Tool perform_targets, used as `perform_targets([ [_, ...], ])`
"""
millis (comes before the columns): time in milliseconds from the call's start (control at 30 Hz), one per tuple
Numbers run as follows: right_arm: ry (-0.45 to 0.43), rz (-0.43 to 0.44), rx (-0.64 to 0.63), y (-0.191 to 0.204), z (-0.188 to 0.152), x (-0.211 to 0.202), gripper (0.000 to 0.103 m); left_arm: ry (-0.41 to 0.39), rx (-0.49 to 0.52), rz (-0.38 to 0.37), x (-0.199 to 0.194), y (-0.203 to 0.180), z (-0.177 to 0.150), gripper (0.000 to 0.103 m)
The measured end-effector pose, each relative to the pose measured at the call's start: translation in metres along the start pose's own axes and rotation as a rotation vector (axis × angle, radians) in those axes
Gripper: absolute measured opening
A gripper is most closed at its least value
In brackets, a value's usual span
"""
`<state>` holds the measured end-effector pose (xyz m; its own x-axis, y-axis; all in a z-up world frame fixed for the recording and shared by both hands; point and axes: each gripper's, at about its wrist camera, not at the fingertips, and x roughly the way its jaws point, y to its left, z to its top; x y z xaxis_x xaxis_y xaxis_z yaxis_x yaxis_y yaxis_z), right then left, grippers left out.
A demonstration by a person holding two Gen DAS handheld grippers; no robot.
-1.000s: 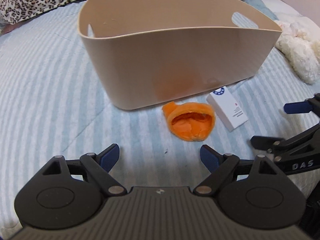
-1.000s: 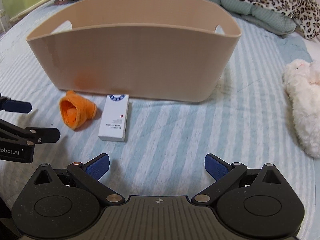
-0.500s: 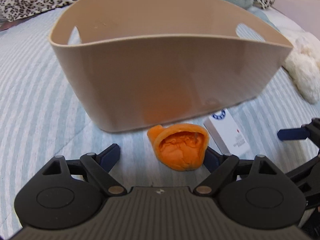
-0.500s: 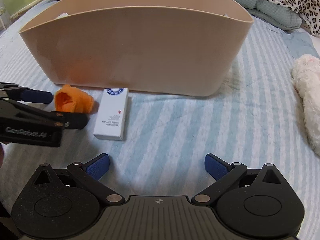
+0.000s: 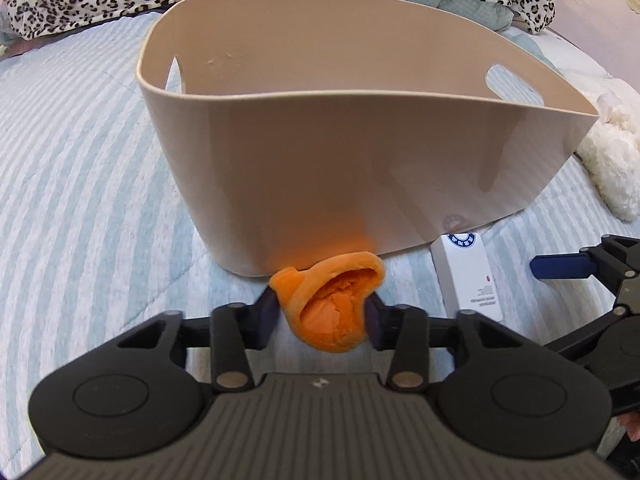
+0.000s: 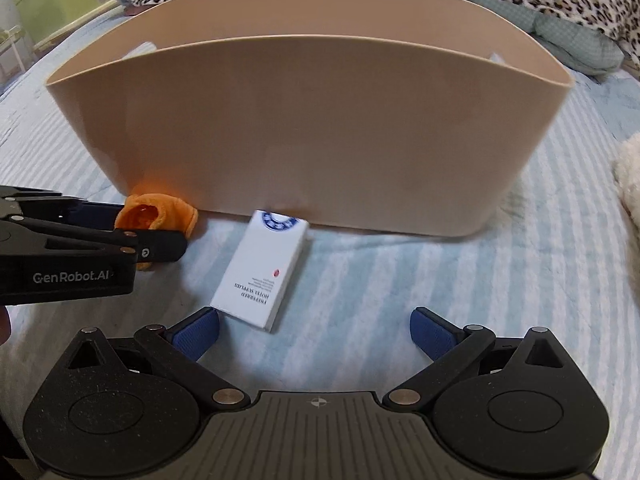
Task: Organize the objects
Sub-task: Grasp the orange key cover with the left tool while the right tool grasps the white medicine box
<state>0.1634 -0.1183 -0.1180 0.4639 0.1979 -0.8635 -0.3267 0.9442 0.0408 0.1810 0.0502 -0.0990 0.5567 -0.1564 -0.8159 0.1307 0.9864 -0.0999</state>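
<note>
So the left tool has its fingers pinched in around the orange cloth, which sits right at the foot of the beige basket on the striped bed. The right tool is spread wide with nothing in it, and the white box lies just ahead of its left finger, far end touching the basket.

The black body of the left gripper carries the brand "GenRobot.AI" in pale letters, seen from the right wrist. The white box bears upside-down print reading, as far as the blur allows, "PREFERRED HOTEL SUPPLIES", with smaller illegible lines, a small red mark, and a blue round emblem whose lettering cannot be read.
</note>
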Motion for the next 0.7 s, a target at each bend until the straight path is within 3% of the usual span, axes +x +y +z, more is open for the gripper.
perform_targets([
  [133,-0.018,0.032,-0.004,0.006,0.000,-0.006,0.102,0.008,-0.040,0.002,-0.003,0.005,0.001,0.030],
  [367,-0.020,0.033,0.009,0.013,0.005,-0.008,0.100,0.017,-0.060,0.008,-0.008,0.015,-0.004,0.023],
  [500,-0.036,0.016,0.029,0.017,0.022,0.000,0.078,0.024,-0.074,0.001,-0.009,0.017,-0.003,0.019],
  [567,-0.048,0.016,0.047,0.016,0.025,-0.002,0.059,0.026,-0.057,-0.004,-0.010,0.015,-0.003,0.013],
  [700,-0.052,0.016,0.048,0.014,0.027,-0.008,0.028,0.025,-0.040,-0.003,-0.015,0.011,-0.005,0.011],
])
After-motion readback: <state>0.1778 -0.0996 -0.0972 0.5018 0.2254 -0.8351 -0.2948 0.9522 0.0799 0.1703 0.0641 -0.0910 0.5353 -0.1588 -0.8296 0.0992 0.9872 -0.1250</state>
